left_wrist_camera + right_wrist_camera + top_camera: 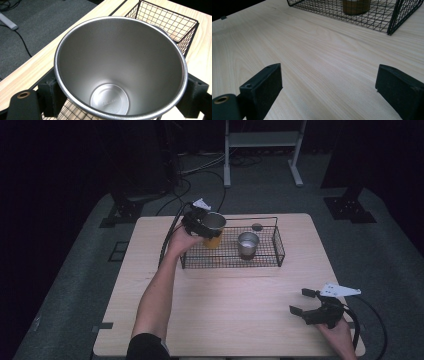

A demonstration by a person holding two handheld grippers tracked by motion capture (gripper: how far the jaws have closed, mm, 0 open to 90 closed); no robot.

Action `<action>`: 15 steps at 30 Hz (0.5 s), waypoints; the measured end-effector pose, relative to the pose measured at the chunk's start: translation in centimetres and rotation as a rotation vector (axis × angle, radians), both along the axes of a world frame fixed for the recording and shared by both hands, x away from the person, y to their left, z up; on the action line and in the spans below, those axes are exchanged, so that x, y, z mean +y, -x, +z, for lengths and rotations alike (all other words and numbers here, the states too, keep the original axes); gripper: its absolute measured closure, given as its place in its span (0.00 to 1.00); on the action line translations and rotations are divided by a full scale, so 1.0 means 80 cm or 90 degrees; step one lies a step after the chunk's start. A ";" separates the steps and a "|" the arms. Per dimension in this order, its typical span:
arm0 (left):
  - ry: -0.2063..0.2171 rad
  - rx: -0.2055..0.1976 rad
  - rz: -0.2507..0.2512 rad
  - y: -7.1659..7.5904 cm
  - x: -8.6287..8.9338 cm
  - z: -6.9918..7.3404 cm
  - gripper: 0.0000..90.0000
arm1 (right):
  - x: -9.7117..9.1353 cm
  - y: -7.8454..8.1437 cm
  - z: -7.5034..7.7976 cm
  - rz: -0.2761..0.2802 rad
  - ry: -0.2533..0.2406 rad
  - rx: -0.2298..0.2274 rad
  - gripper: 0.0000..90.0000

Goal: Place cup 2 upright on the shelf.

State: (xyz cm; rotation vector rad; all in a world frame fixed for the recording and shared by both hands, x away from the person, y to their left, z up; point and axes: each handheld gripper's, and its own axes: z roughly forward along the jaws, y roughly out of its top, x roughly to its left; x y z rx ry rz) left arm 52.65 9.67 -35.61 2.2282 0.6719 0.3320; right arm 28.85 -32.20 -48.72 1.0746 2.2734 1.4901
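Left tongs (204, 226): jaws clamped on the sides of a steel cup (214, 222), held tilted over the left end of a black wire basket (278, 251). In the left gripper view the cup (120, 65) hides most of both jaws and cuts off the basket (175, 27) behind it; faint embossed lettering on the cup's inner bottom is too small to read. The cup's lower body looks yellow from above, partly hidden by the tongs. Right tongs (308, 303): jaws spread wide with nothing between them, low over the bare wooden table (317, 57) near its right front corner. A second cup (248, 243) stands inside the basket; the right gripper view crops its top (356, 6).
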 end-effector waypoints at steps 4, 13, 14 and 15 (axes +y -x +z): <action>-0.008 0.007 0.001 -0.001 -0.002 -0.005 0.15 | -0.001 0.000 0.000 0.001 0.001 0.000 0.07; -0.009 0.021 0.000 -0.005 -0.008 -0.018 0.15 | -0.004 0.000 0.000 -0.004 -0.003 -0.001 0.07; -0.008 0.022 0.000 -0.006 -0.008 -0.019 0.15 | -0.004 0.000 0.000 -0.004 -0.002 -0.002 0.07; -0.010 0.022 -0.001 -0.006 -0.009 -0.019 0.15 | -0.004 0.000 0.000 -0.004 -0.002 -0.001 0.07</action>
